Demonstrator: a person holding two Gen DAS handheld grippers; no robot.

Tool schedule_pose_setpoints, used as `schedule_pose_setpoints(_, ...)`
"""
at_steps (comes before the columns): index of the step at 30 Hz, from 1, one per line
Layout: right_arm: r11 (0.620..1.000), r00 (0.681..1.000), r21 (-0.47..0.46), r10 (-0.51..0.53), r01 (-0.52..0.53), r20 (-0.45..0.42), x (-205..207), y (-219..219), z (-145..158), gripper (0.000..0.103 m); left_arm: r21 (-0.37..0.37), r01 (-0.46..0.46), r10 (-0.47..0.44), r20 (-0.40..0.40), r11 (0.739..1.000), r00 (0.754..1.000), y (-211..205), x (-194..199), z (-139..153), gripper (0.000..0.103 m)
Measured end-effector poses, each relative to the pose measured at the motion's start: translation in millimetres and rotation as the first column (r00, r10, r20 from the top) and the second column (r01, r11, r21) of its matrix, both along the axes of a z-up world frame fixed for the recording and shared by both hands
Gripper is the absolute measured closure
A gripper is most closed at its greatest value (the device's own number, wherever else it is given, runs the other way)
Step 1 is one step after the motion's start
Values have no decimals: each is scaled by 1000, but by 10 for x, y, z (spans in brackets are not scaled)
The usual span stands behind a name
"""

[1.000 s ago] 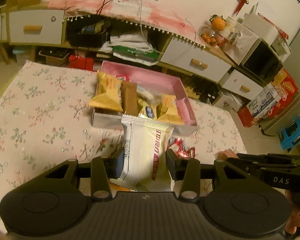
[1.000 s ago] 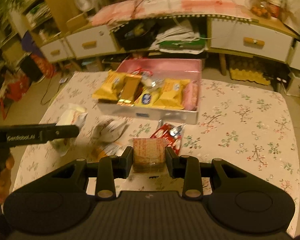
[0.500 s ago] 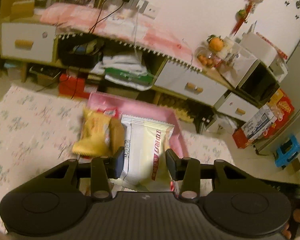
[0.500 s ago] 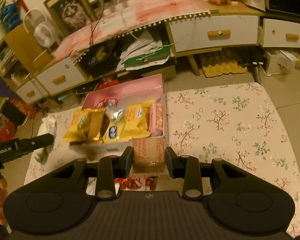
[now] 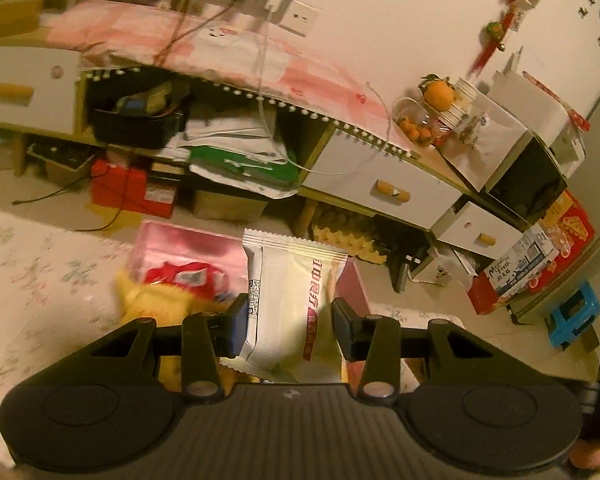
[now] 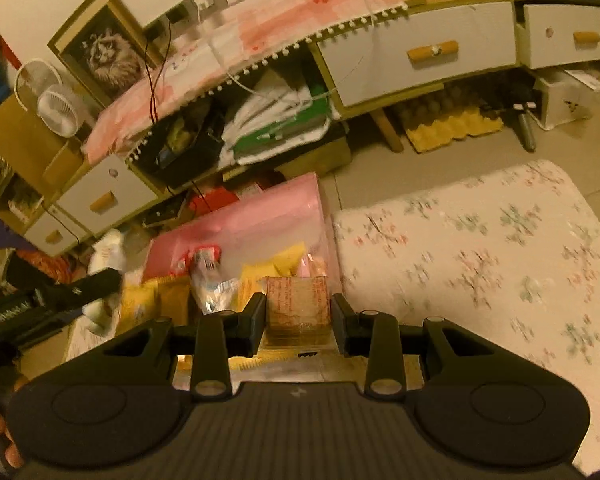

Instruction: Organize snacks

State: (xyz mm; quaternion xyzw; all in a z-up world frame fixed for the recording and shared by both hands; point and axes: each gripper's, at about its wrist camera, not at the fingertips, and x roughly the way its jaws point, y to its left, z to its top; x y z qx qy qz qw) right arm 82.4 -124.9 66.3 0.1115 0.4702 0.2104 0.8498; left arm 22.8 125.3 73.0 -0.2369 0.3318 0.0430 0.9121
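Note:
My left gripper (image 5: 288, 330) is shut on a white snack packet (image 5: 296, 300) with red print and holds it above the pink box (image 5: 180, 246). Yellow (image 5: 156, 300) and red (image 5: 184, 274) packets lie in the box below. My right gripper (image 6: 298, 322) is shut on a small brown wrapped snack (image 6: 298, 304), held over the right end of the same pink box (image 6: 260, 220), which holds several yellow packets (image 6: 276, 264). The left gripper (image 6: 56, 300) shows at the left of the right wrist view.
The box sits on a floral tablecloth (image 6: 480, 248). Behind the table stands a low cabinet with white drawers (image 5: 380, 184) and cluttered shelves (image 5: 236, 148). A blue stool (image 5: 572, 316) and cartons stand on the floor at right.
Both grippers have moved forward and up over the pink box with their snacks still held. The views have tilted up towards the cabinet.

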Motion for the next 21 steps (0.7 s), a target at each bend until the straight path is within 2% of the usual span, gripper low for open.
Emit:
schedule_pose_setpoints(3, 999, 1000, 38, 6, -7, 19, 121, 93, -7, 71, 6, 18, -18, -50, 1000, 999, -23, 227, -154, 54)
schedule_pose_setpoints(7, 995, 1000, 98, 2, -4, 23, 283, 229, -113, 71, 19, 30, -28, -78, 999, 997, 3, 519, -281, 54)
schedule_pose_setpoints(12, 999, 999, 37, -1, -1, 53, 450, 372, -330, 71, 35, 17, -12, -126, 999, 992, 5, 814, -532, 54)
schedule_pose_setpoints(14, 999, 997, 45, -10, 6, 79, 494, 382, -376, 71, 55, 16, -8, -139, 998, 990, -10, 876, -616, 51)
schedule_pose_setpoints(16, 997, 995, 69, -28, 22, 97, 500, 364, -387, 64, 52, 28, -21, -130, 998, 991, -21, 857, -619, 40)
schedule_pose_setpoints(18, 999, 994, 37, -37, 33, 107, 478, 337, -364, 48, 10, 14, -12, -98, 1000, 995, 26, 760, -558, 35)
schedule_pose_setpoints(21, 999, 992, 15, -48, 47, 119, 456, 276, -278, 49, -29, -5, 3, -80, 1000, 997, 94, 618, -410, 35)
